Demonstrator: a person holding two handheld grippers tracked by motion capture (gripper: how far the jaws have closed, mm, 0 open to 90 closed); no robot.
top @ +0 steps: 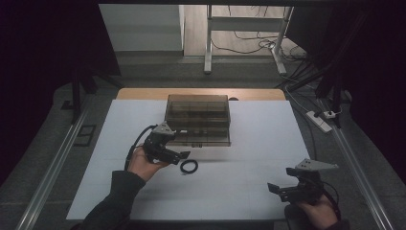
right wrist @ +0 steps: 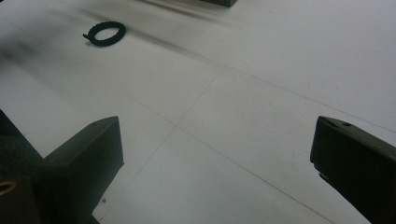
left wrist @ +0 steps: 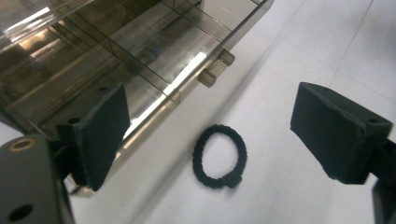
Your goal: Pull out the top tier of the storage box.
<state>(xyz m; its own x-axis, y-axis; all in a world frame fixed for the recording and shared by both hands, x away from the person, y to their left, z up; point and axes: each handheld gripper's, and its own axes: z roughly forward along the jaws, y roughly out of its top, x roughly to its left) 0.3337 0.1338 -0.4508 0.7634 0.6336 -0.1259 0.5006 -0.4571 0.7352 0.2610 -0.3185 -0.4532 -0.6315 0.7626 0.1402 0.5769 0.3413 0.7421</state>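
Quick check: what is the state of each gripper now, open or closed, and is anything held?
Left gripper: open, holding nothing; the black ring lies on the table between its jaws, untouched.
Right gripper: open, holding nothing.

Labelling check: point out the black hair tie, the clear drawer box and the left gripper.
hair tie point(left wrist: 219, 157): left gripper view, on its braided band, left side.
drawer box point(top: 197, 111): high view, on its smoky top panel.
left gripper point(top: 183, 155): high view, between its open tips.

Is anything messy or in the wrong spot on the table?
Only one thing: a black hair tie lies loose on the white table, just outside the clear drawer box. The left claw is open above it. Nothing looks spilled or broken.
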